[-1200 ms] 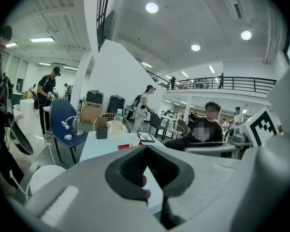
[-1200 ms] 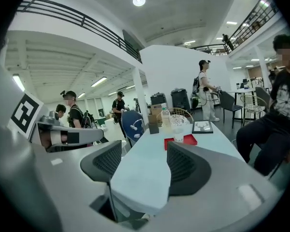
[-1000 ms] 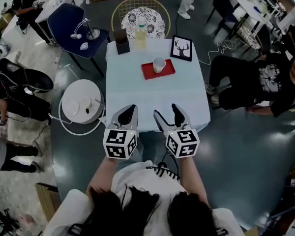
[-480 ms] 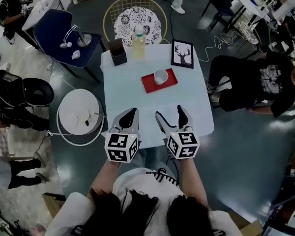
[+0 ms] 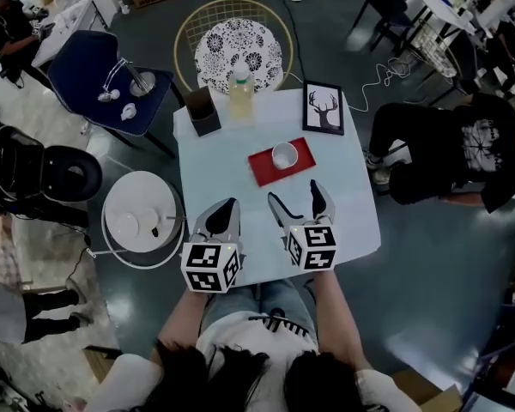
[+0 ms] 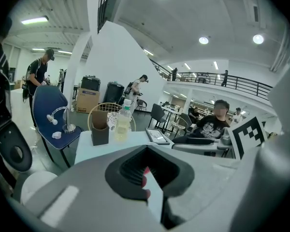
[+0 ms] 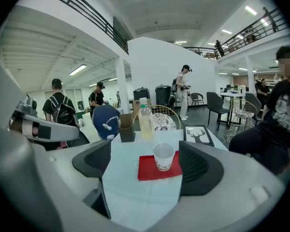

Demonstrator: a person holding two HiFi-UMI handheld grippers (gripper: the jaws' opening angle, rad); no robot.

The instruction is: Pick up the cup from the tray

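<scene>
A white paper cup (image 5: 284, 155) stands upright on a red tray (image 5: 266, 169) in the middle of the pale blue table (image 5: 223, 157). My right gripper (image 5: 297, 196) is open just short of the tray, its jaws pointing at it. In the right gripper view the cup (image 7: 163, 157) and tray (image 7: 148, 170) sit between the spread pads of that gripper (image 7: 147, 166), still some way ahead. My left gripper (image 5: 226, 209) hovers over the table's near left part with its jaws together and nothing held. In its own view, the left gripper (image 6: 147, 170) blocks most of the table.
At the table's far edge stand a plastic bottle (image 5: 241, 84), a dark box holder (image 5: 203, 110) and a framed deer picture (image 5: 323, 107). A wire chair (image 5: 238, 45) is behind the table, a white round stool (image 5: 142, 204) to its left, a seated person (image 5: 451, 144) to its right.
Both grippers have moved forward from the table's near edge to over its surface, closer to the tray. The head view has shifted with them. Jaw states look unchanged.
</scene>
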